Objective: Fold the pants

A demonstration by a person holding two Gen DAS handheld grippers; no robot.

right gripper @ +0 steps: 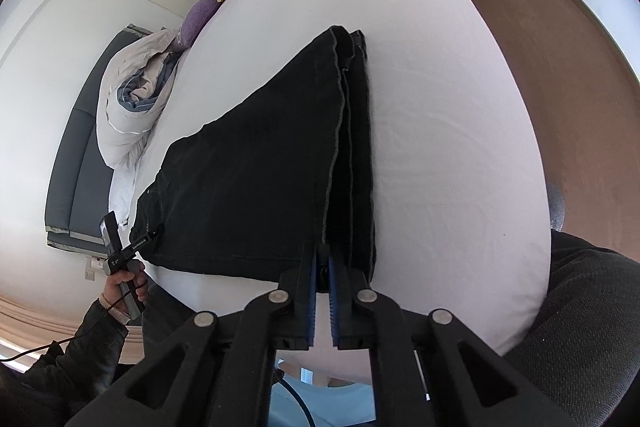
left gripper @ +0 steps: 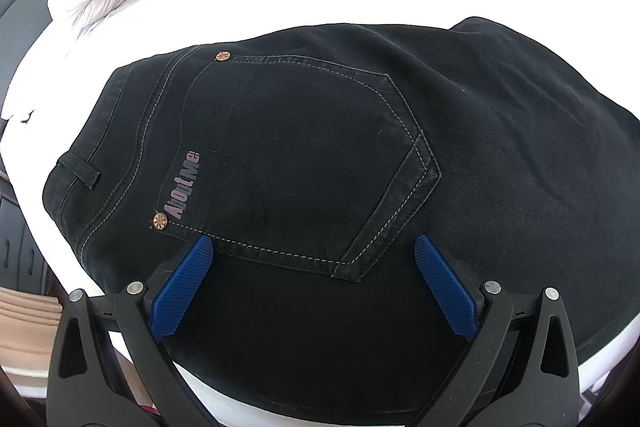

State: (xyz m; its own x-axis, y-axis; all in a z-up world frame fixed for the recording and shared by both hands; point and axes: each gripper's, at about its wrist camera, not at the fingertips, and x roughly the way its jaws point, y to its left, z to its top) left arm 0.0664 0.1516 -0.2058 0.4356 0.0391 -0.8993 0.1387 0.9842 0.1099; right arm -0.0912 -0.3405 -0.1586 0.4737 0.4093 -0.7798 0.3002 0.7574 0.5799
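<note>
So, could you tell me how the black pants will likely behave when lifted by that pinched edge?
The pants lie flat and creased, so they will probably droop. Thick stitched denim suggests some weight. With the right gripper pinching one edge only, the layers may slide apart.

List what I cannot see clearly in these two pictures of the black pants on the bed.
- Left wrist view: the pants run off the right edge, legs unseen.
- Right wrist view: the right tongs cover the hem edge they pinch.
- Right wrist view: the left tongs are too small to read.
</note>
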